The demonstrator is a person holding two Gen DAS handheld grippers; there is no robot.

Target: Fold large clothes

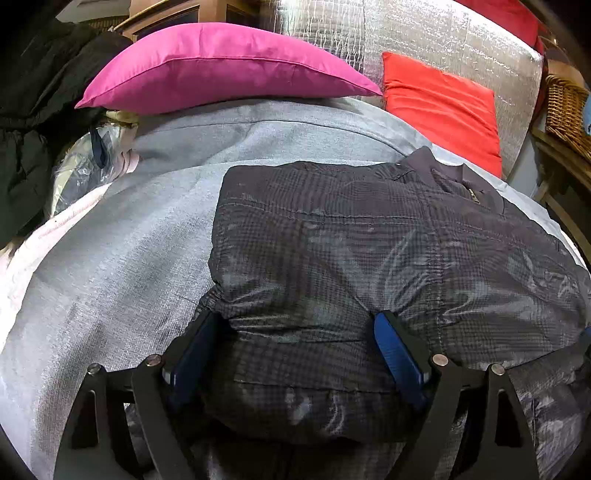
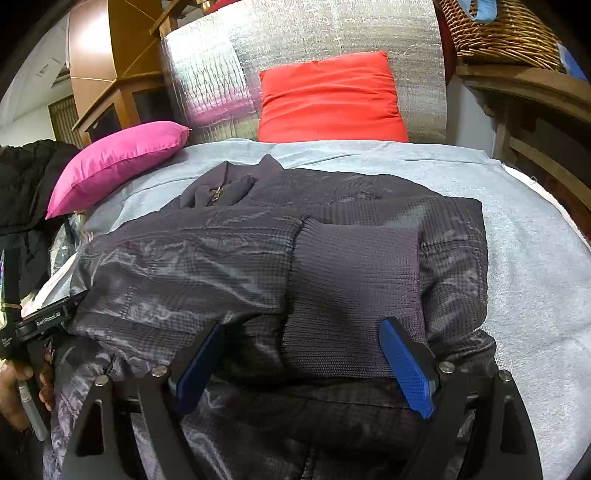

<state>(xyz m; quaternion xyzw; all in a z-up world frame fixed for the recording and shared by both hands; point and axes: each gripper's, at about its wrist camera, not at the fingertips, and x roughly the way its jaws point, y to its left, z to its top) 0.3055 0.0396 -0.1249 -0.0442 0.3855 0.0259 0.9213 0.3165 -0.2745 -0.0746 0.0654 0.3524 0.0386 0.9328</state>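
A dark grey checked jacket [image 1: 369,240] lies partly folded on a light grey sheet [image 1: 110,258]; its collar and zipper [image 2: 218,192] point to the back. A ribbed cuff [image 2: 351,288] lies on top in the right wrist view. My left gripper [image 1: 295,325] is open, with its blue pads [image 1: 395,354] either side of a bulging fold at the jacket's near left edge. My right gripper [image 2: 303,339] is open, its blue pads [image 2: 406,369] straddling the cuff and the fabric under it. The left gripper's body [image 2: 40,321] shows at the left of the right wrist view.
A pink pillow [image 1: 221,66] and a red pillow [image 1: 443,107] lie at the back against a silver foil panel [image 1: 443,37]. Black clothing [image 1: 33,110] is piled at the left. A wicker basket [image 2: 498,33] stands on a wooden shelf at the right.
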